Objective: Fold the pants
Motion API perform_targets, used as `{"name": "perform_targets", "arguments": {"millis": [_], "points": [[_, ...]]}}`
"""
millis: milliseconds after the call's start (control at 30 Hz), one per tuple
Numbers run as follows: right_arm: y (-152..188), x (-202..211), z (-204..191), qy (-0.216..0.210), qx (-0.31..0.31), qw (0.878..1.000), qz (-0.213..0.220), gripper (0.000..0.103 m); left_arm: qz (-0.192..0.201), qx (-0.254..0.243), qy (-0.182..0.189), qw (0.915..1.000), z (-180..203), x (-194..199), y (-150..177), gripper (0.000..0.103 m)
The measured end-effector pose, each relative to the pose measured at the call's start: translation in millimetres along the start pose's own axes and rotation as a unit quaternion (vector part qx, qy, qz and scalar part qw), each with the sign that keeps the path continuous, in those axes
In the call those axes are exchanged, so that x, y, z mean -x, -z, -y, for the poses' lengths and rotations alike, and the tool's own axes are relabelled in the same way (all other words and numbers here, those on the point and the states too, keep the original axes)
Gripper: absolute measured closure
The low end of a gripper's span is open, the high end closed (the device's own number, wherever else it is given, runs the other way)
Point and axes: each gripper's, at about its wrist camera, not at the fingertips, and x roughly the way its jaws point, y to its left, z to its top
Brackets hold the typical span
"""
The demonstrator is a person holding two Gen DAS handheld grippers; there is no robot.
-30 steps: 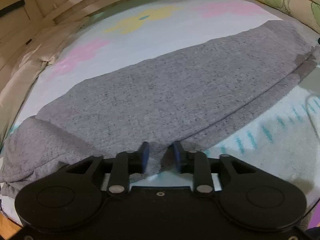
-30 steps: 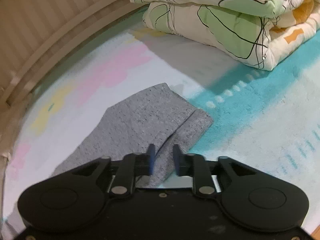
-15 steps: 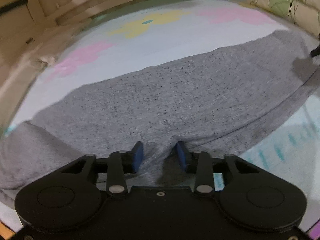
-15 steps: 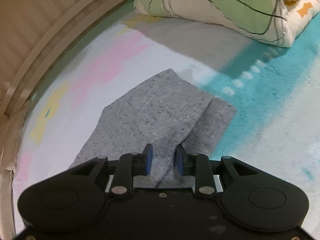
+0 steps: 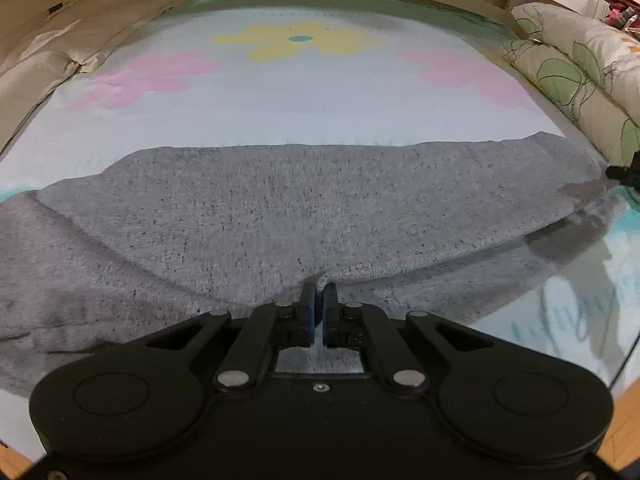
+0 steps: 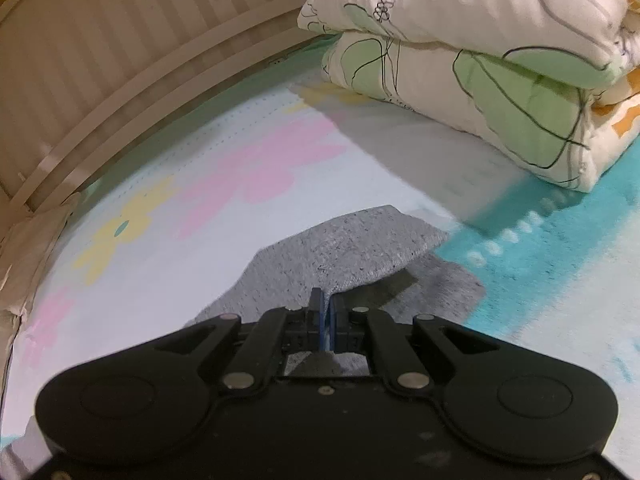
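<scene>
The grey pants (image 5: 304, 208) lie on the bed (image 5: 280, 92), legs apparently laid one over the other. Both grippers — left gripper (image 5: 319, 294) and right gripper (image 6: 327, 300) — have jaws clamped on the upper layer's near edge, lifted slightly; the crosswise folds still look undone.

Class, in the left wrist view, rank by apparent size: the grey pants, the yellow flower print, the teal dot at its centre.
1. grey pants
2. yellow flower print
3. teal dot
The pants lie nearer the camera, which exaggerates their size.
</scene>
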Motion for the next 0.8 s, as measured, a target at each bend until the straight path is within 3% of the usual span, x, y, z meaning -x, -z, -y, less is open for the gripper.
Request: {"name": "perform_targets", "arguments": {"millis": [200,400,500,567,800], "points": [[15,5,11,0.014,0.006,1.0,-0.026,0.099,-0.019,-0.002,0.005,0.9998,-2,4,3,0.099],[25,-16,10,0.035,0.029,0.997,-0.061,0.099,-0.041,-0.024,-0.008,0.9989,2,-4,14,0.099],[24,-24,16,0.04,0.018,0.995,-0.085,0.094,-0.054,-0.026,-0.012,0.9982,1,-16,17,0.098],[18,-20,21,0.037,-0.008,0.996,-0.082,0.084,-0.049,-0.021,-0.016,0.9984,0,-20,15,0.098],[-24,-9,27,0.055,-0.019,0.998,-0.017,0.079,-0.045,-0.022,-0.029,0.9983,7,-29,12,0.097]]}}
